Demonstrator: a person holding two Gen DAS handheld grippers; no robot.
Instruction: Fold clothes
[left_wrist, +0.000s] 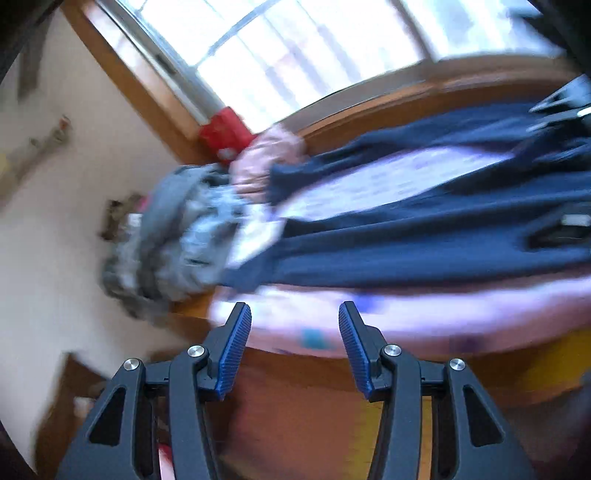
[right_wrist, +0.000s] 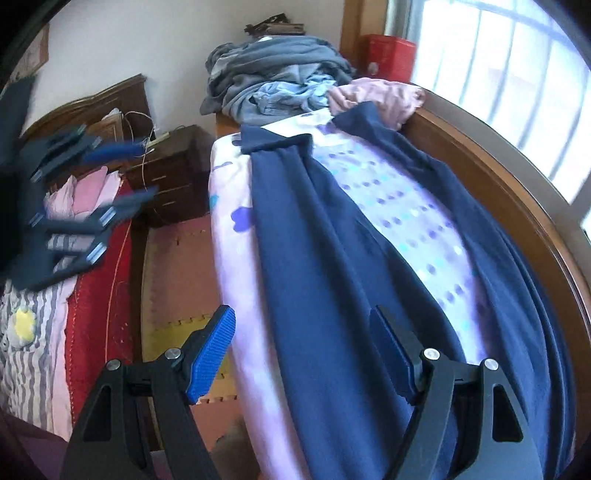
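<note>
Bedding fills the far left of the right wrist view: a striped quilt (right_wrist: 26, 354) with a red blanket (right_wrist: 92, 295) beside it, and pink pillows (right_wrist: 88, 192) further back. The left claw (right_wrist: 122, 177) hangs blurred above them, its jaws apart with nothing between them. Behind stand a dark headboard (right_wrist: 107, 99) and a nightstand (right_wrist: 173, 173) with thin cords trailing over it. Foam floor mats (right_wrist: 173, 280) fill the gap between the bed and the bench (right_wrist: 498, 192).

The bench carries a lilac dotted cover (right_wrist: 402, 218), and the navy garment (right_wrist: 314, 258) lies along it, opened flat, with the collar at the far end and the cover showing between its two sides. The right claw (right_wrist: 306, 354) hovers over the near part of the garment, jaws wide and empty; its left pad is over the cover's edge, its right over the navy cloth.

At the far end of the bench a grey clothes heap (right_wrist: 273, 70) with some pale blue cloth sits against the wall, a pink garment (right_wrist: 380, 96) just right of it. A red box (right_wrist: 388, 59) stands on the sill by the barred window (right_wrist: 506, 85). No writing can be read anywhere; the left wrist view is heavily smeared.
</note>
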